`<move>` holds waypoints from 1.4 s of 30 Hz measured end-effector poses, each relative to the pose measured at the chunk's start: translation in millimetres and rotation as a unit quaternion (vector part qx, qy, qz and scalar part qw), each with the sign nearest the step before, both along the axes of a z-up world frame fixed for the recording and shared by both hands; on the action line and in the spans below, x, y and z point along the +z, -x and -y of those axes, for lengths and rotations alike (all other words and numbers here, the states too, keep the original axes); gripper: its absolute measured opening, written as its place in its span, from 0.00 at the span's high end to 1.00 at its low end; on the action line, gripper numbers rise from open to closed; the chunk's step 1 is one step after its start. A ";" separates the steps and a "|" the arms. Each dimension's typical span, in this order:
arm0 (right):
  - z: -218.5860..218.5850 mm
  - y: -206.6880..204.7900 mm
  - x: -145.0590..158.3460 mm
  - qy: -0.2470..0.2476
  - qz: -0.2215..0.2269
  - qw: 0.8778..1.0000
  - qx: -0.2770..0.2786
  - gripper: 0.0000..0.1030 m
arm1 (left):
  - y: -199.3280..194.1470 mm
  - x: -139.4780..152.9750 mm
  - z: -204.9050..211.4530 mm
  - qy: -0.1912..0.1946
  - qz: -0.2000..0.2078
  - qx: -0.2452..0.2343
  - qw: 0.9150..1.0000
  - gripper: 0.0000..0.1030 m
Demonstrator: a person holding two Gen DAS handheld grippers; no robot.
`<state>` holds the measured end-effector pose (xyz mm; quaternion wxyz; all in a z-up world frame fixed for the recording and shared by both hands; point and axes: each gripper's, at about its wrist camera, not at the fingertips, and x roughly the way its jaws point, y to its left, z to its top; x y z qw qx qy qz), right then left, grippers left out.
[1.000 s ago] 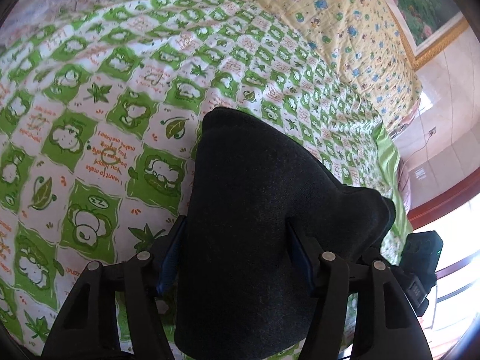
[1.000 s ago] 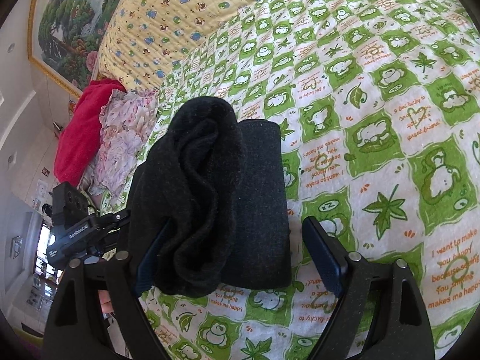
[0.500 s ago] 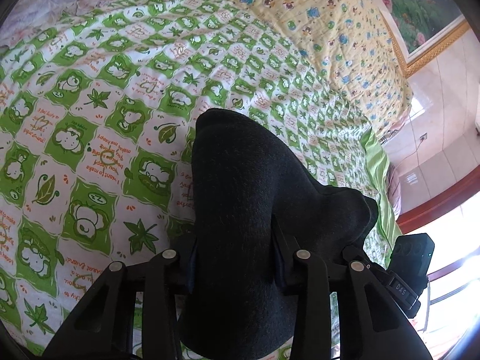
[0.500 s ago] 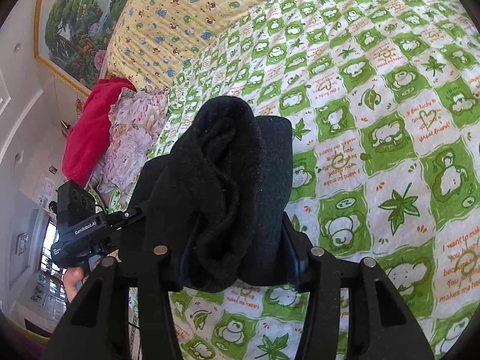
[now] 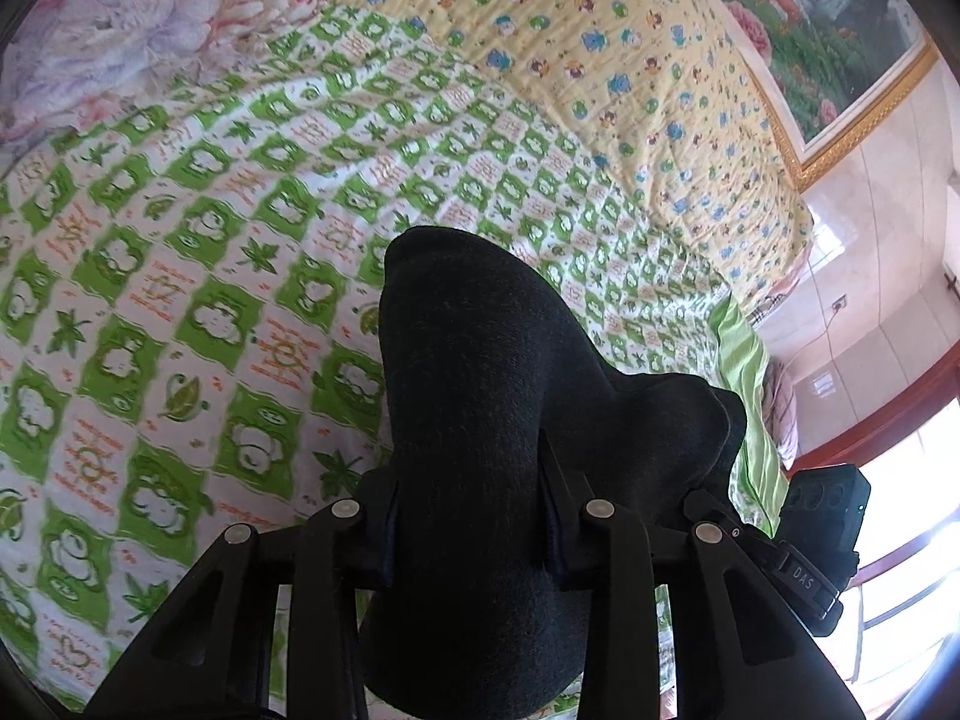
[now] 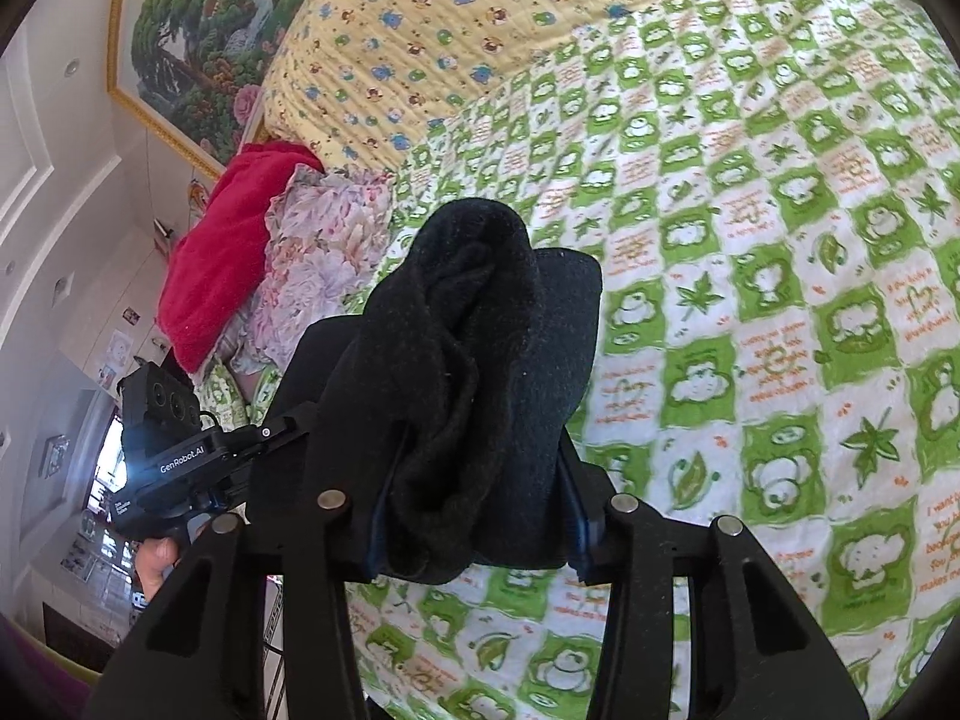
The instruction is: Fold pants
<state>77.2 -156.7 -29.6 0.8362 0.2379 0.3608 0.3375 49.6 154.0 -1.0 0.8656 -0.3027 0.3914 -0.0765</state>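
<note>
The pants point(image 5: 480, 420), a thick bundle of black fabric, sit pinched between both grippers above a bed. In the left wrist view the left gripper point(image 5: 468, 516) has its two fingers pressed into the sides of the dark cloth, so it is clenched on the pants; the fabric bulges out ahead of the fingers in a rounded hump and hangs down below them towards the lens. The right gripper point(image 6: 474, 510) is likewise clamped on the pants point(image 6: 480, 360), its jaws closing on a rolled, layered wad whose folds show at the front (several thicknesses of cloth are bunched together there). Each gripper shows in the other's view: the right one at the lower right edge of the left wrist view, and the left one at the left of the right wrist view, with a person's fingers point(image 6: 157, 558) wrapped round its handle.

Beneath the pants lies a green and white checked bedsheet point(image 5: 180, 300) printed with cartoon animals and leaves. Beyond it is a yellow quilt point(image 5: 630, 60) with small coloured figures, and a framed landscape painting point(image 6: 198, 30) hangs on the wall. A red blanket point(image 6: 228, 240) and a floral pillow point(image 6: 318, 264) lie at the bed's edge
</note>
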 end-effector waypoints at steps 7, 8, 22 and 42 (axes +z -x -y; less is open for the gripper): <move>-34.0 -9.6 13.4 0.003 0.014 0.999 0.030 0.55 | 15.7 13.2 -28.3 -0.012 0.013 0.040 0.999 0.66; -39.2 -11.3 15.0 0.004 0.016 0.999 0.034 0.55 | 18.1 14.4 -32.9 -0.014 0.015 0.045 0.999 0.66; -100.9 -45.1 28.5 0.015 0.032 0.996 0.078 0.55 | 22.4 22.5 -80.7 -0.035 0.021 0.106 0.993 0.66; -183.9 -115.2 7.8 0.065 0.030 0.986 0.152 0.52 | -1.4 -10.6 -137.1 -0.067 -0.026 0.176 0.982 0.62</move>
